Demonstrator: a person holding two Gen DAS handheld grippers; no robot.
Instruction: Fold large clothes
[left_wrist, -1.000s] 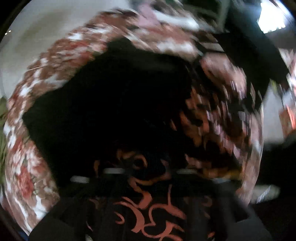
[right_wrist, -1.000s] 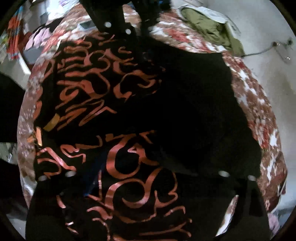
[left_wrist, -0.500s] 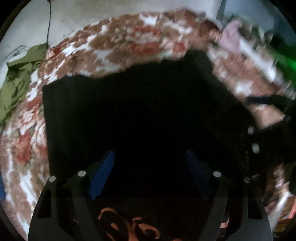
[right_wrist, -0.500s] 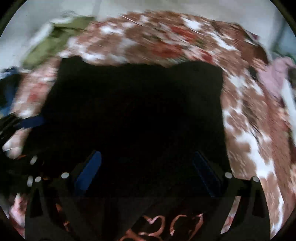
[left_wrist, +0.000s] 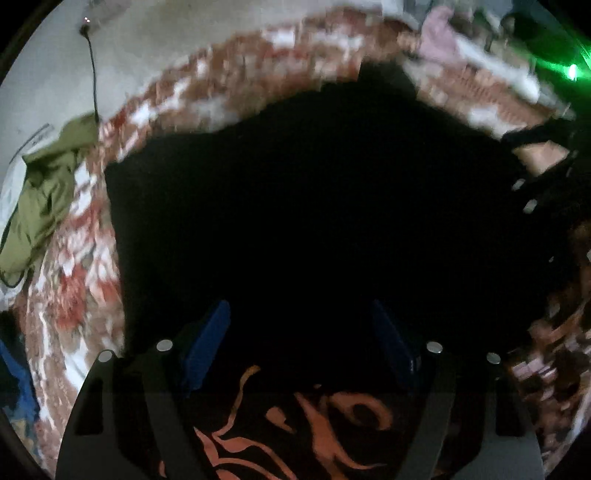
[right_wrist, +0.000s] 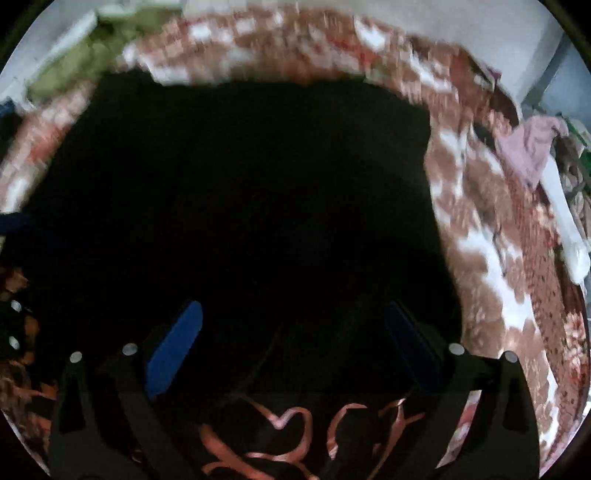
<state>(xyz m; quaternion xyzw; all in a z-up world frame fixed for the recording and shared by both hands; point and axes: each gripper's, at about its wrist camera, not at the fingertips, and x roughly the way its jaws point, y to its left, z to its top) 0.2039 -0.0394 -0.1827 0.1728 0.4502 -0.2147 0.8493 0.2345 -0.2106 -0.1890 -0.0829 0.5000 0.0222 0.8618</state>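
A large black garment (left_wrist: 303, 206) with orange swirl print (left_wrist: 332, 417) lies spread on a floral bedspread (left_wrist: 74, 295). It fills the middle of the right wrist view (right_wrist: 251, 192) too, with the print at the bottom (right_wrist: 291, 435). My left gripper (left_wrist: 301, 332) is open and empty, its blue pads (left_wrist: 207, 343) wide apart just above the cloth. My right gripper (right_wrist: 291, 336) is open and empty as well, pads (right_wrist: 173, 347) apart over the cloth. The right gripper also shows at the right edge of the left wrist view (left_wrist: 532, 192).
An olive green garment (left_wrist: 44, 192) lies at the bed's left edge by a white wall with a dark cable (left_wrist: 92, 74). A pink garment (right_wrist: 532, 147) and a white object (right_wrist: 565, 221) lie at the right of the bed. A green light (left_wrist: 572, 70) glows far right.
A second ago both grippers held the printed cloth amid fast motion. Half a second ago they had opened and let go. Since then both have stayed open and drifted slightly over the black cloth.
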